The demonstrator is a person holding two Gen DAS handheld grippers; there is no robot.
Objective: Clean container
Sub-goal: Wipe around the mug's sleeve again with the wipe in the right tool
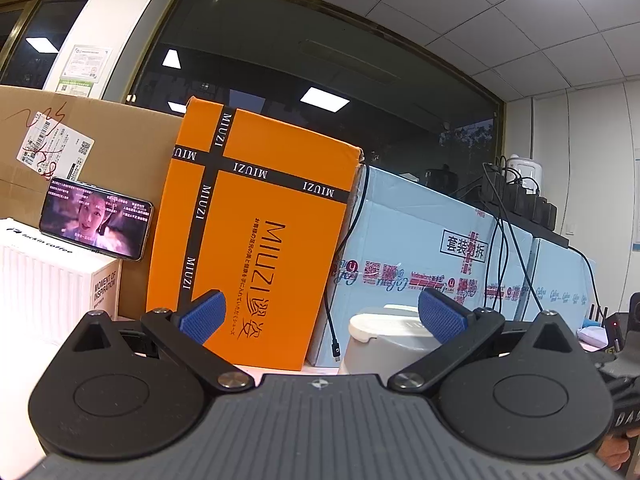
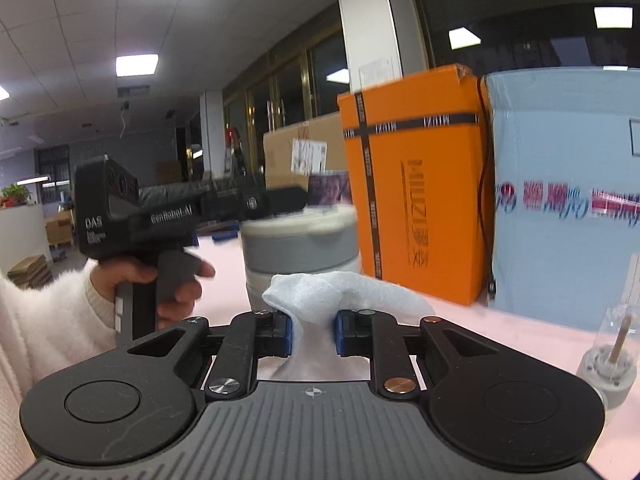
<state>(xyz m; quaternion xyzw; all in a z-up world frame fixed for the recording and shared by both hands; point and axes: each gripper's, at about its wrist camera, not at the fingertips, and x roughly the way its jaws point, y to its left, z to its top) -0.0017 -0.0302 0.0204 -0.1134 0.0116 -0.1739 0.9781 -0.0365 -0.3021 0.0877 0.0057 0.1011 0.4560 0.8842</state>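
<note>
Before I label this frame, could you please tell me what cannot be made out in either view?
- Container: right wrist view blurs it and the left gripper crosses its top; whether it is dirty cannot be told.
- Container: left wrist view shows only its upper part, behind the gripper's body.
- White cloth: its lower part is hidden between the right gripper's jaws.
- Small clear jar: contents blurred.

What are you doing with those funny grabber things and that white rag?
A person is cleaning a grey container with a white lid that stands on a pink table. The right gripper is shut on a white cloth and holds it just in front of the container. The left gripper is wide open, up by the container's top, gripping nothing. Orange and blue boxes stand behind.
</note>
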